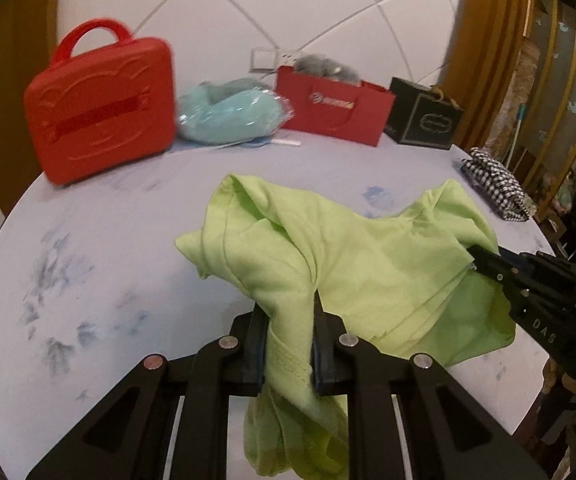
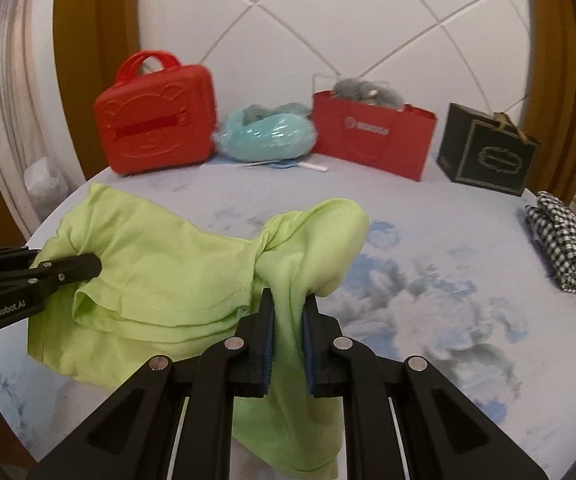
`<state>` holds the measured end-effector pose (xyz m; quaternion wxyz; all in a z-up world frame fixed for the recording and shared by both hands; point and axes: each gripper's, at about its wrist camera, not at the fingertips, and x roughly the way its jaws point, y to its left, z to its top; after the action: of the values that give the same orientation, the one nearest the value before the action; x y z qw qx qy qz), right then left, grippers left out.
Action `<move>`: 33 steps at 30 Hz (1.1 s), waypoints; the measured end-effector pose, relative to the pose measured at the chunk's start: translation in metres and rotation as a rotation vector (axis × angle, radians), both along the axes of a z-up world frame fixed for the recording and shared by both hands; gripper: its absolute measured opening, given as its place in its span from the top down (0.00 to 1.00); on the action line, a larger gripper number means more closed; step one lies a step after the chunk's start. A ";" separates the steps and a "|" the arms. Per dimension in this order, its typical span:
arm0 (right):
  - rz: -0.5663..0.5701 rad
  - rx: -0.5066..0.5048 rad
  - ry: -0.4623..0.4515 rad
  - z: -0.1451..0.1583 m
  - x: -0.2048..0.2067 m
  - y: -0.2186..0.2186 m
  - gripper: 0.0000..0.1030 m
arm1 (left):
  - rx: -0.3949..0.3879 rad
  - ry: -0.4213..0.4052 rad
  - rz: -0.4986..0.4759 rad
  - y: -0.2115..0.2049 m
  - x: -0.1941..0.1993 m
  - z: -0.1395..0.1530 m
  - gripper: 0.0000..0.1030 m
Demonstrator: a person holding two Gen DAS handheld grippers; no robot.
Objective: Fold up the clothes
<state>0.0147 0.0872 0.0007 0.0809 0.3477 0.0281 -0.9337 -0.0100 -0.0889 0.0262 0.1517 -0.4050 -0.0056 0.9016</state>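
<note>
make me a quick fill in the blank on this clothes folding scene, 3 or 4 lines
1. Both claws are shut on the ____ garment, the left claw and the right claw alike.
2. The case with a handle at the back is ____ in colour.
3. The folded cloth near the table edge has a black and white ____ pattern.
4. The black box stands beside the red ____ bag.

Missing words: green; red; checked; paper

A domestic room is indicated. A round table [image 2: 428,280] covered in pale blue-patterned cloth is backed by a white quilted padded wall panel [image 2: 328,20] framed in brown wood. Along the far edge, a red paper gift bag [image 2: 372,140] and a black gift box [image 2: 488,152] are seen.
</note>
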 end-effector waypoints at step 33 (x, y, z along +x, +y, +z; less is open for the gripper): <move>-0.197 0.062 0.019 0.027 0.010 0.228 0.89 | 0.013 0.043 -0.248 0.265 -0.047 0.031 0.86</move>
<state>0.0247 0.3151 0.0277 -0.0226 0.3422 0.0234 -0.9390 -0.0568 0.1766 0.0572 0.2646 -0.3820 0.0418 0.8845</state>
